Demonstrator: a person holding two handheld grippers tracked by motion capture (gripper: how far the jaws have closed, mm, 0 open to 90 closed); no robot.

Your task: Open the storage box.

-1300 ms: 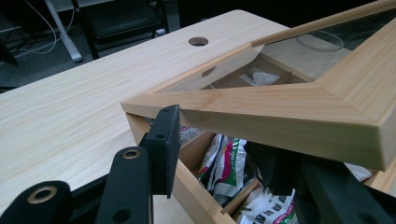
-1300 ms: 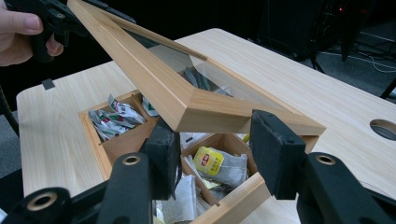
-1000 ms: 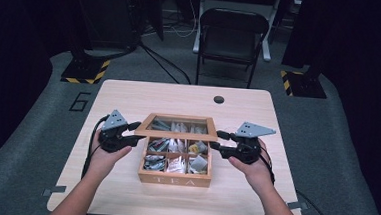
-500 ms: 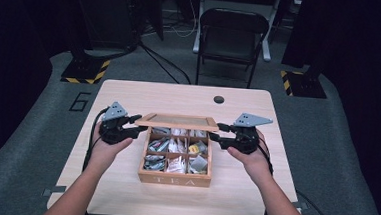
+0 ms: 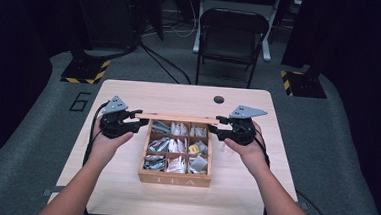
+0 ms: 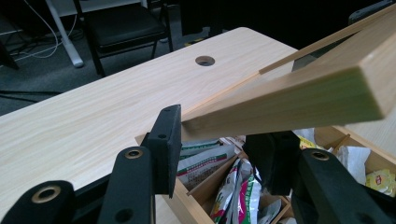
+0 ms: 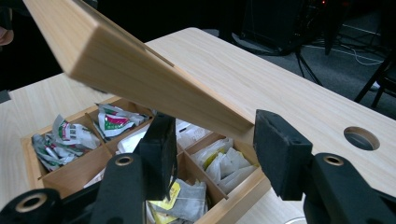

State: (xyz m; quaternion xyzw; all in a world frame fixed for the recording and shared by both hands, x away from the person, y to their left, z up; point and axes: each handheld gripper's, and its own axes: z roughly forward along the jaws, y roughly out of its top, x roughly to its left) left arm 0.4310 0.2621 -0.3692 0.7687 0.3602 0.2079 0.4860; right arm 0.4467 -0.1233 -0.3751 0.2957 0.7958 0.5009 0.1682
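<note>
Two grippers work at the hinged lid (image 5: 178, 119) of a wooden tea box (image 5: 175, 178) that sits near the middle of the pale wooden counter (image 5: 243, 196). In the high view the lid stands raised along the far edge of the box, seen nearly edge-on as a thin wooden strip running from one gripper to the other.

At the lid's left end is the left gripper (image 5: 138, 123), held in the person's left hand (image 5: 107, 141). In the left gripper view its black fingers (image 6: 169, 140) sit on either side of the lid's corner, the edge of the lid (image 6: 289, 100) slanting up and away between them. One pad lies against the wood; the other sits under the lid's edge, and I cannot tell whether it presses.

At the lid's right end is the right gripper (image 5: 216, 127), held in the right hand (image 5: 248, 150). In the right gripper view the lid (image 7: 140, 74) tilts up over the box, its corner reaching down between the fingers (image 7: 280, 154). They stand apart here: the right-hand pad shows a gap to the wood, and the left-hand one sits low behind the lid's edge.

Under the raised lid the compartments lie open, filled with tea bags (image 7: 112, 120) in white, green and yellow wrappers. The front wall of the box bears the letters TEA. A round hole (image 5: 219, 99) shows in the counter behind the box, and a black folding chair (image 5: 230, 40) stands beyond the far edge.
</note>
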